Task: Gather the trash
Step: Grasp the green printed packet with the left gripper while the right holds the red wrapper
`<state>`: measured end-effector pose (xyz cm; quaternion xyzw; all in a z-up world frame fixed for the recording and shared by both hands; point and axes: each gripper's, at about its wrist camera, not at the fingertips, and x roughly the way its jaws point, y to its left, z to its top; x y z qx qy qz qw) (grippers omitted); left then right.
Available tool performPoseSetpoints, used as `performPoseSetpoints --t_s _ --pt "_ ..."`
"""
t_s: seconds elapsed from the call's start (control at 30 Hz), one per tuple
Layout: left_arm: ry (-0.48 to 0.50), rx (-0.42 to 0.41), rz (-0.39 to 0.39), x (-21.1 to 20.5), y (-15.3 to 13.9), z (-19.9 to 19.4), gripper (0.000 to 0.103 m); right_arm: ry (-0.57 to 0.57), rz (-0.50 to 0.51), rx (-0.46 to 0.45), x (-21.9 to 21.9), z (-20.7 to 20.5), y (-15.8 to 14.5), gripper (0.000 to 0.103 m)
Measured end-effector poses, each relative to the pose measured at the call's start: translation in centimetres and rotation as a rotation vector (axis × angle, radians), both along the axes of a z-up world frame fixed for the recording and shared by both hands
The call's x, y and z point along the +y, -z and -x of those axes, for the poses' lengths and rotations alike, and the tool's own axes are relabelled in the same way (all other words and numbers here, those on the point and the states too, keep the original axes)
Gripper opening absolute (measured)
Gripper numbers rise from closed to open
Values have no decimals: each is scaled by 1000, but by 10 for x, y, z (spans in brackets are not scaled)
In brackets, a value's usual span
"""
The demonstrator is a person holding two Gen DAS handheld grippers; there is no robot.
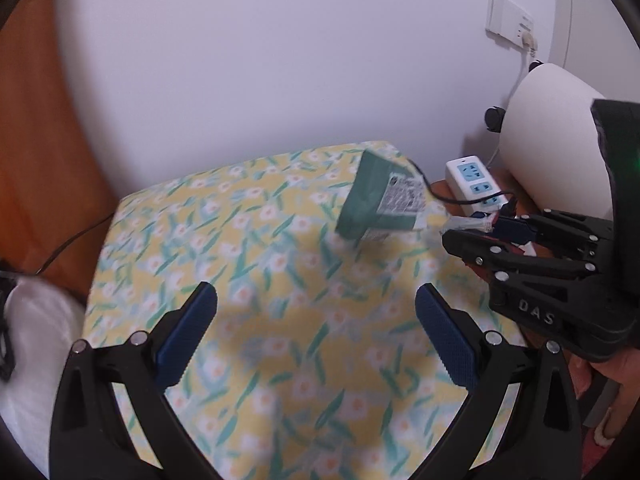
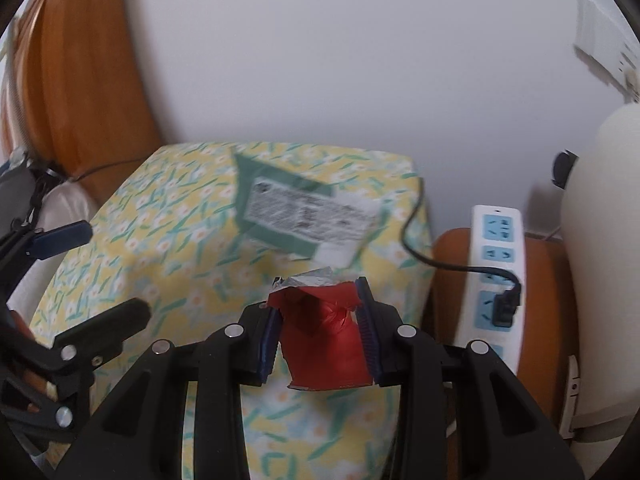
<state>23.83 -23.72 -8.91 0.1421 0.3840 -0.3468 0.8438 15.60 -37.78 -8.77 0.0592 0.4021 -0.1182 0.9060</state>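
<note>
The right gripper (image 2: pixel 320 320) pinches a red foil wrapper (image 2: pixel 324 340) above the floral-covered table (image 2: pixel 140 220), so the next pickup looks like the green packet (image 1: pixel 376 200), before the left gripper (image 1: pixel 316 336), fingers spread.

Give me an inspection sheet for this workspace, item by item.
Surface: floral cloth in yellow, with green leaves and white flowers, covering a raised block against the wall.
Job's things: red wrapper with a foil edge; green packet with a printed label, lying on the cloth.
Clutter: nothing seen beyond the packet.
Grippers: right gripper shut on the red wrapper; left gripper open over the cloth, nothing between its pads.
Cables: black cable crosses the cloth's corner to a plug in the power strip; a white cord runs to the wall socket.
Surroundings: white wall, orange wooden board at left, white rounded appliance at right.
</note>
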Motion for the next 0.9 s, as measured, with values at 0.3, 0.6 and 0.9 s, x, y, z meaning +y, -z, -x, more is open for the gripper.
performPoseSetpoints --t_s 0.3,0.6,0.9 --pt "160 34 7 -59 16 -41 95 93 -20 -3 -30 9 5 35" --pt "210 52 -19 -78 27 -41 57 97 -31 12 -36 10 13 35" --pt "202 44 -20 -79 25 -33 42 96 -35 15 -36 9 15 35"
